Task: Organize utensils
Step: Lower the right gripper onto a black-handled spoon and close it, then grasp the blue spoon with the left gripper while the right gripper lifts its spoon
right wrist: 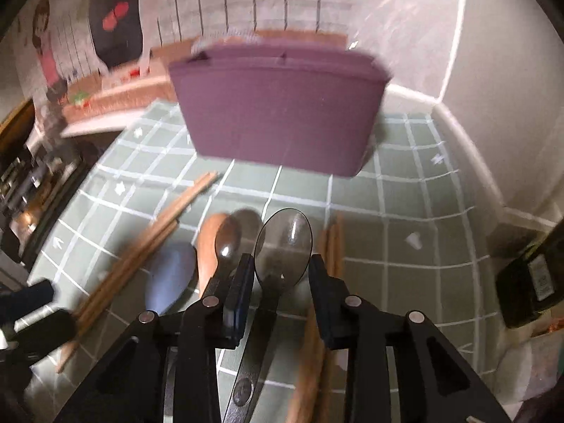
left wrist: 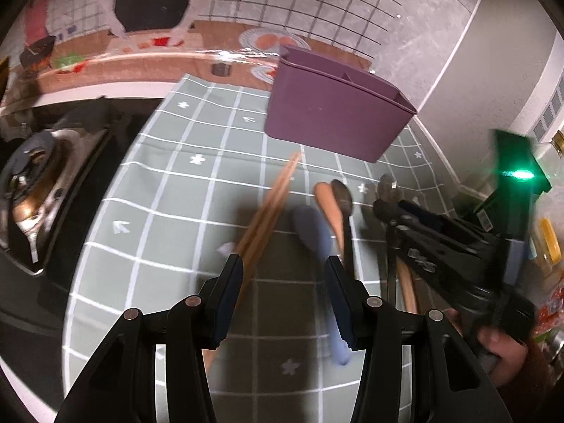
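Tools | left [left wrist: 283,299] open (empty) | right [right wrist: 282,294] straddles metal spoon [right wrist: 282,243], contact unclear

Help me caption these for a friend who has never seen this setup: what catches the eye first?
The purple utensil holder dominates, standing at the back of the green grid-patterned tablecloth. In front of it lies a scatter of utensils: wooden chopsticks on the left, a blue spoon and a wooden spoon beside them. Nearest, a shiny metal spoon sits between the right tongs.
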{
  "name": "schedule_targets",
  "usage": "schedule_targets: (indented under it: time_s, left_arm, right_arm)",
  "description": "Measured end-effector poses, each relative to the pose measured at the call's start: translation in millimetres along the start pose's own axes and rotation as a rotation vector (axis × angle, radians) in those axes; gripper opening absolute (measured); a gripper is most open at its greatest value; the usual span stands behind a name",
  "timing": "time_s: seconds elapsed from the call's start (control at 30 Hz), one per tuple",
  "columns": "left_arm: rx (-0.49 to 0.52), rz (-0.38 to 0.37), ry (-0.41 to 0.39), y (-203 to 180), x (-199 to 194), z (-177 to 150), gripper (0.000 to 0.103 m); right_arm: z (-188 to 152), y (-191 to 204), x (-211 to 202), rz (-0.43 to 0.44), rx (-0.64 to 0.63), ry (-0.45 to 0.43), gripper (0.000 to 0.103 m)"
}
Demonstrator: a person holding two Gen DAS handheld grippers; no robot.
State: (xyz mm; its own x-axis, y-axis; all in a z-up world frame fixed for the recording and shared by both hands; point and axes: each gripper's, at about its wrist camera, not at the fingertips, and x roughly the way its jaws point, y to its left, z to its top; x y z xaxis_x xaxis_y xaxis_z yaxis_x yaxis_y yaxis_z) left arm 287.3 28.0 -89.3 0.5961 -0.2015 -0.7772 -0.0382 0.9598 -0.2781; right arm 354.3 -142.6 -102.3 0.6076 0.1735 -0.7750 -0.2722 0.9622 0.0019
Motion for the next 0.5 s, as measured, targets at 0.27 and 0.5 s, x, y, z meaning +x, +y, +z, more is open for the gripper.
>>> schedule_targets:
  time_s: [0.27,0.5]
  left_arm:
    - [0.033,-0.028,0.087,-17.4,42.1,21.5,0.035]
    - [0.081,0.016,0.148,-29.3,68.9,31.2,0.034]
  right_arm:
    - [4.6,-15.4,-57.8,0.028,0.058,-0.131,0.030]
    - [2.4,-27.7,-86.0,0.010,0.067,-0.190,0.030]
